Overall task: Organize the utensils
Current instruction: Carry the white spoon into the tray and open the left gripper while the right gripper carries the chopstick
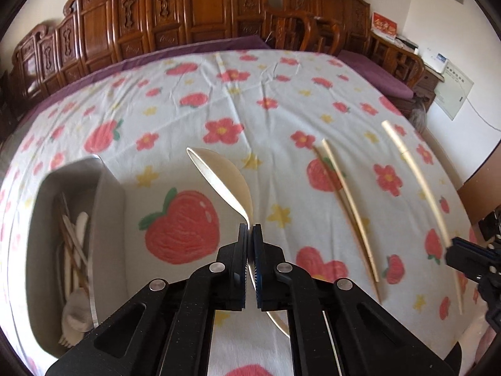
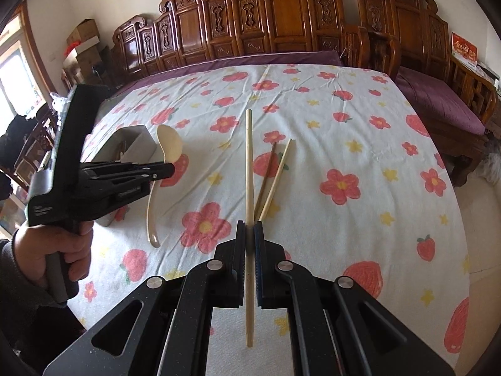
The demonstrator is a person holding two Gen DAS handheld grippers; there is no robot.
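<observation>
My left claw (image 1: 250, 226) is squeezed tight on the handle of a cream spoon (image 1: 224, 177). The spoon's bowl points up and away, above the tabletop. In the right view, my left hand (image 2: 59, 250) holds that claw (image 2: 169, 169) over the left side of the table, and the spoon (image 2: 164, 169) hangs through it, with its handle end low near the cloth.

My right claw (image 2: 250, 227) is squeezed tight on one pale chopstick (image 2: 249, 206). The stick runs straight up and down between the two fingers and sticks out past both ends. From the left view I see that same stick (image 1: 416, 175) near the right edge, with the right claw (image 1: 454, 249) at its lower end.

Two more chopsticks (image 2: 272, 181), one pale and one brown, lie on the cloth just past my right claw. They cross at their near ends.

A gray box (image 1: 106, 206) sits by the left edge of the table. It has a fork, more sticks and other white things in it.

The tablecloth (image 2: 344, 144) is white with red strawberries, red flowers and little yellow stars. Behind the table stand carved brown wooden chairs (image 2: 275, 15) with purple cushions. A red sign (image 2: 465, 50) with gold writing sits at the far right, but I cannot read it.
</observation>
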